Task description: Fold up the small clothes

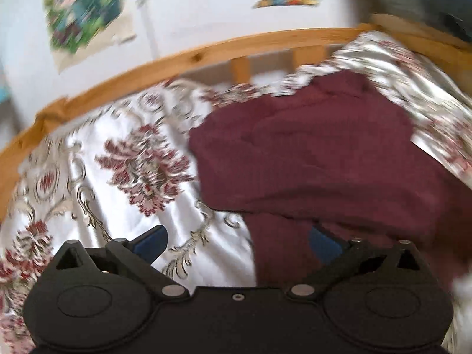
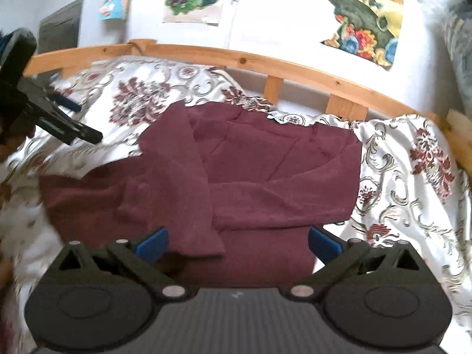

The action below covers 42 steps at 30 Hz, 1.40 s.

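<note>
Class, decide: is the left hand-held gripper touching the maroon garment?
Apart. The right wrist view shows the left hand-held gripper over the floral bedspread, with bedspread visible between it and the maroon garment.

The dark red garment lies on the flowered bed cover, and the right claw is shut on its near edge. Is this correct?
Not quite. The right claw is open, its jaws spread wide over the dark red garment, as the right wrist view shows. The garment does lie on the flowered bed cover.
</note>
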Tool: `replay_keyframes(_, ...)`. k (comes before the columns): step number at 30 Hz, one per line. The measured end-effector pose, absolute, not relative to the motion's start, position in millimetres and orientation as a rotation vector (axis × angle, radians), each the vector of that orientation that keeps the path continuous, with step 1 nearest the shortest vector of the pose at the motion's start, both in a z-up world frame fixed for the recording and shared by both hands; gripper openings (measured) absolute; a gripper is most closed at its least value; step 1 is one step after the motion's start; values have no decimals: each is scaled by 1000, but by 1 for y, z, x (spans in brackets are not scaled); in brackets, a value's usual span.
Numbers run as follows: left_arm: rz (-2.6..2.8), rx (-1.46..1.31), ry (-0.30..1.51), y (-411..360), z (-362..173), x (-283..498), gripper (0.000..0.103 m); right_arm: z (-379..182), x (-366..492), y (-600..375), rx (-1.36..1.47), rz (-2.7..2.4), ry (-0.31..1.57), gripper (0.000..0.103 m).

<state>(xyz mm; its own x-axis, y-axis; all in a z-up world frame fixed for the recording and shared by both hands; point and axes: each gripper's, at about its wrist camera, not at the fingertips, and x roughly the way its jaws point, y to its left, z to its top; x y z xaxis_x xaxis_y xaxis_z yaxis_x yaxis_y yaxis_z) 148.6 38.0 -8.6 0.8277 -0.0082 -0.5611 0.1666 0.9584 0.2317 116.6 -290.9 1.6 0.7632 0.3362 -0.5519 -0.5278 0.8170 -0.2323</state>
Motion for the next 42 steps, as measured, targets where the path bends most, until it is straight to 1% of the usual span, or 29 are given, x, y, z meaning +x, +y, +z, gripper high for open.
replay_keyframes(5, -221, 380, 601, 32, -22, 102, 102, -5, 91, -295, -503, 489, 598, 103)
replay_keyframes(12, -269, 564, 666, 16, -58, 82, 102, -37, 80, -277, -671, 457, 689, 103)
replay_keyframes(15, -253, 645, 667, 12, -71, 81, 102, -48, 80, -272, -730, 444, 696, 103)
replay_keyframes(21, -243, 755, 678, 10, -86, 86, 102, -59, 84, -273, -758, 425, 719, 103)
replay_keyframes(25, -232, 804, 648, 13, -90, 81, 102, -61, 84, -278, -792, 373, 714, 103)
replay_keyframes(30, -213, 881, 573, 11, -101, 76, 102, -66, 80, -281, -874, 282, 657, 103)
replay_keyframes(32, -214, 899, 545, 9, -102, 75, 98, -67, 81, -281, -891, 272, 641, 103)
replay_keyframes(33, -220, 902, 539, 9, -102, 74, 93, -68, 81, -281, -904, 268, 629, 103)
replay_keyframes(35, -224, 914, 523, 9, -102, 73, 80, -70, 81, -280, -927, 262, 611, 103)
replay_keyframes(37, -207, 945, 508, 10, -103, 74, 57, -71, 81, -280, -944, 251, 595, 102)
replay_keyframes(38, -200, 951, 506, 11, -103, 74, 52, -71, 81, -280, -949, 245, 588, 100)
replay_keyframes(39, -200, 948, 504, 13, -102, 75, 42, -71, 82, -281, -949, 243, 585, 92)
replay_keyframes(40, -206, 943, 498, 15, -101, 75, 29, -71, 81, -280, -948, 244, 587, 76)
replay_keyframes(41, -214, 943, 492, 15, -99, 75, 22, -72, 82, -280, -950, 245, 595, 65)
replay_keyframes(42, -220, 942, 488, 15, -98, 75, 19, -73, 83, -280, -953, 249, 604, 47)
